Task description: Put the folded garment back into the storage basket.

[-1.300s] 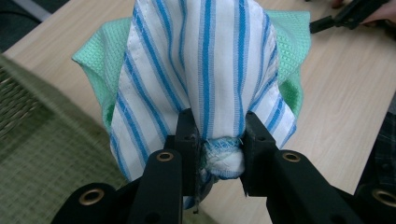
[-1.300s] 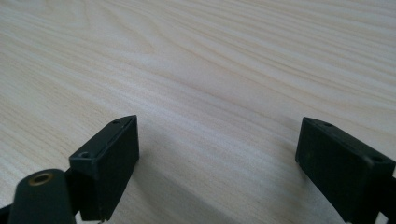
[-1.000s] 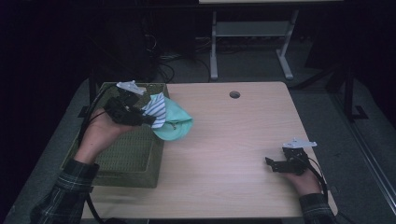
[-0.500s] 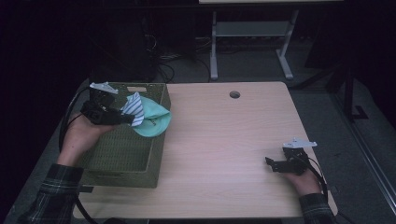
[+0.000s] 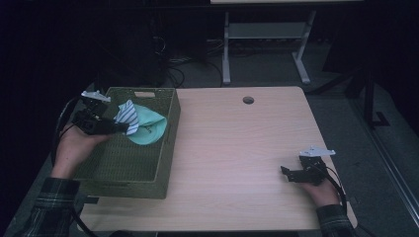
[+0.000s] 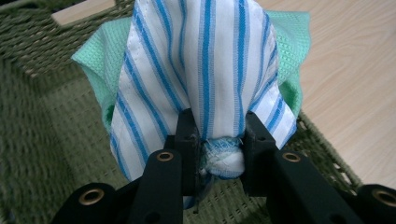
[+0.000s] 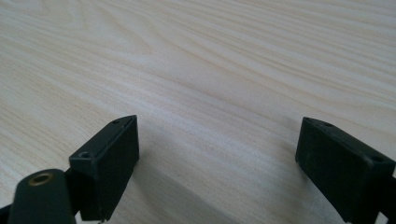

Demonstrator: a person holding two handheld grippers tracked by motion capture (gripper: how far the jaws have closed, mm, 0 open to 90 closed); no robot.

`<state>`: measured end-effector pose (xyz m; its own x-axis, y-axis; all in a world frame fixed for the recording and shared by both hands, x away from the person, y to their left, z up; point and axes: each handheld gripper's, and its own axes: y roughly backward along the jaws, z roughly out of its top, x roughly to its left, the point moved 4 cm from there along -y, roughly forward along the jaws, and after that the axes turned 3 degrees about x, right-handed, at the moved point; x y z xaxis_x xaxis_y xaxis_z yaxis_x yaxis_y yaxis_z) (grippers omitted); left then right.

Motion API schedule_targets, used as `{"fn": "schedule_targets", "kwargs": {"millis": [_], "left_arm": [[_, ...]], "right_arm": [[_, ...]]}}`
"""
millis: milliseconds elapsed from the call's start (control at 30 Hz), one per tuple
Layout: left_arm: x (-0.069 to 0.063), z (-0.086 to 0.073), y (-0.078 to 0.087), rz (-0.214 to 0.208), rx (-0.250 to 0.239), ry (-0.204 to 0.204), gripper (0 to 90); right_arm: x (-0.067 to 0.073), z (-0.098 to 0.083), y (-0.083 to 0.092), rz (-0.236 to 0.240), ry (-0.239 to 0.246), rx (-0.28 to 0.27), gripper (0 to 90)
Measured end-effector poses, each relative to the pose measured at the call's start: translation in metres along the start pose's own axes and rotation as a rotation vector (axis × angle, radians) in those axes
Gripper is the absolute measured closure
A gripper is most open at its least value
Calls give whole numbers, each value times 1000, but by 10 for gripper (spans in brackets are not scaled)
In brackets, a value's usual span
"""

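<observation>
Hanging over the inside of the olive-green woven basket [image 5: 148, 168], a bundle of two cloths is carried: a white cloth with blue stripes [image 6: 205, 70] wrapped in front of a mint-green waffle-weave cloth [image 5: 150, 129]. A bunched fold of the striped cloth is pinched between the two black jaws of the left gripper [image 6: 217, 140], which is clenched on it, and the green cloth is seen drooping behind and to both sides. In the high view the left gripper [image 5: 121, 128] is held above the basket's left wall, near its far end. The basket is set on the left part of the pale wooden table [image 5: 237, 148]. Well apart, near the table's right front corner, the right gripper [image 5: 287, 173] is rested with its jaws spread wide and nothing between them.
</observation>
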<state>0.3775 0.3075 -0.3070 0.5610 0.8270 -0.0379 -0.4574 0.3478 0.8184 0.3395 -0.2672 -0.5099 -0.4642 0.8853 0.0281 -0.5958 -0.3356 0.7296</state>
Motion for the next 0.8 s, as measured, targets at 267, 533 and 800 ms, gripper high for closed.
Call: {"fn": "schedule_targets", "kwargs": {"millis": [267, 533, 800], "left_arm": [[12, -12, -1, 26, 5, 39, 720], [19, -25, -10, 44, 24, 61, 719], [24, -36, -24, 57, 48, 82, 718]], "right_arm": [[0, 0, 0, -1, 1, 0, 130], [0, 0, 0, -1, 0, 1, 130], [0, 0, 0, 0, 2, 0, 130]]}}
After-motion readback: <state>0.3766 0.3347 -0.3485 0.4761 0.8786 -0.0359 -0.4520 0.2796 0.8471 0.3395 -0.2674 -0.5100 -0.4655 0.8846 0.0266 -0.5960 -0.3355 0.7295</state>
